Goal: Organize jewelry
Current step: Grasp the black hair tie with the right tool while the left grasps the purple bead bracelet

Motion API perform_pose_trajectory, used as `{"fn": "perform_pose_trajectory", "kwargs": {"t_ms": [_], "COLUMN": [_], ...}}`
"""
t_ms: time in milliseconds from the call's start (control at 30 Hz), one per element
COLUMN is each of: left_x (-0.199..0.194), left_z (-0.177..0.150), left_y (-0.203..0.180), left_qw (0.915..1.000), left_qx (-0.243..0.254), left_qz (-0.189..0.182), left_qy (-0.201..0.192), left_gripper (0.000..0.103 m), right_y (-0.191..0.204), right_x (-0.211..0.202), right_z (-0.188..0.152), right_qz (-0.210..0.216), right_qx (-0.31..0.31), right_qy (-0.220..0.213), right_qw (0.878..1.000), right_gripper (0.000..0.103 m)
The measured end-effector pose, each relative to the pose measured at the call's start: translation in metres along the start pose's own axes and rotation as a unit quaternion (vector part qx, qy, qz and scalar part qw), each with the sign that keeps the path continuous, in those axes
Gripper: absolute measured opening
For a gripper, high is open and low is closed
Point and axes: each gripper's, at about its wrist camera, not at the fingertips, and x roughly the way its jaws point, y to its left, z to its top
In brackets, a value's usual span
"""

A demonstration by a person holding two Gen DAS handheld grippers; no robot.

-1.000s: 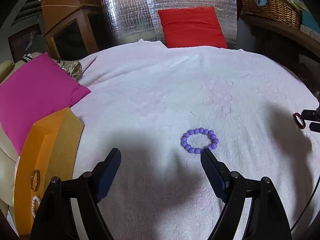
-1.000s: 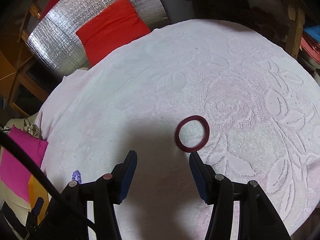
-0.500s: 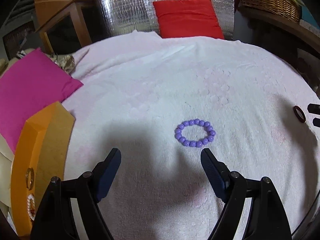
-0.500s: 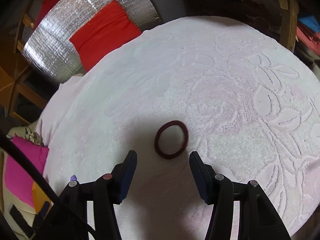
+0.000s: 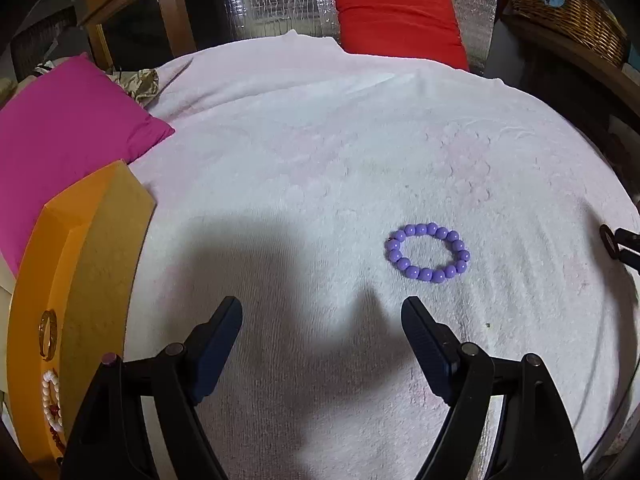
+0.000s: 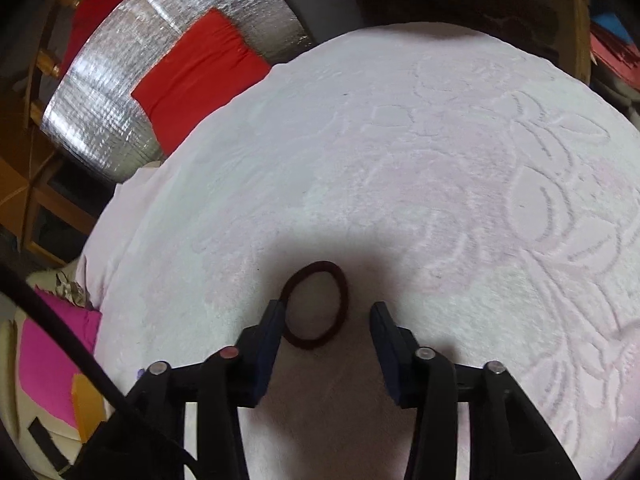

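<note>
A purple bead bracelet (image 5: 428, 253) lies flat on the white towel (image 5: 320, 160), just beyond and right of my open, empty left gripper (image 5: 322, 312). A dark red ring-shaped band (image 6: 316, 305) lies on the towel between the tips of my open right gripper (image 6: 328, 312), close to its left finger (image 6: 268, 336). The band (image 5: 607, 241) and the right gripper's tips (image 5: 628, 246) also show at the far right edge of the left wrist view. An orange tray (image 5: 60, 264) at the left holds a gold ring (image 5: 48, 334) and a pearl bracelet (image 5: 52, 400).
A pink cushion (image 5: 68, 120) lies behind the tray. A red cushion (image 5: 396, 16) leans on silver foil at the back. A wicker basket (image 5: 568, 12) stands at the back right. The towel's edge falls away at the right.
My right gripper has moved forward so the dark red band now sits between its fingertips. My left gripper has shifted left, so the purple bracelet sits further right and ahead.
</note>
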Motion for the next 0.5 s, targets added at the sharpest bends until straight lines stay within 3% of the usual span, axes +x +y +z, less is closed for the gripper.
{"fn": "perform_pose_trajectory", "kwargs": {"t_ms": [200, 300, 400, 500], "left_x": [0.001, 0.003, 0.006, 0.011], "left_z": [0.000, 0.002, 0.004, 0.006], "left_y": [-0.001, -0.001, -0.005, -0.013], "left_qw": [1.0000, 0.9999, 0.9997, 0.9994], "left_qx": [0.006, 0.004, 0.003, 0.006], "left_qz": [-0.005, -0.011, -0.022, -0.033], "left_qy": [0.002, 0.004, 0.008, 0.011], "left_gripper": [0.082, 0.082, 0.082, 0.082], "right_y": [0.023, 0.035, 0.039, 0.042], "right_x": [0.016, 0.018, 0.017, 0.016], "right_z": [-0.005, -0.009, -0.011, -0.014], "right_qz": [-0.099, -0.119, -0.093, -0.035], "right_qx": [-0.075, -0.102, -0.095, -0.080], "right_qy": [-0.026, -0.037, -0.033, -0.014], "right_qw": [0.992, 0.987, 0.991, 0.996], "right_gripper": [0.010, 0.008, 0.008, 0.008]}}
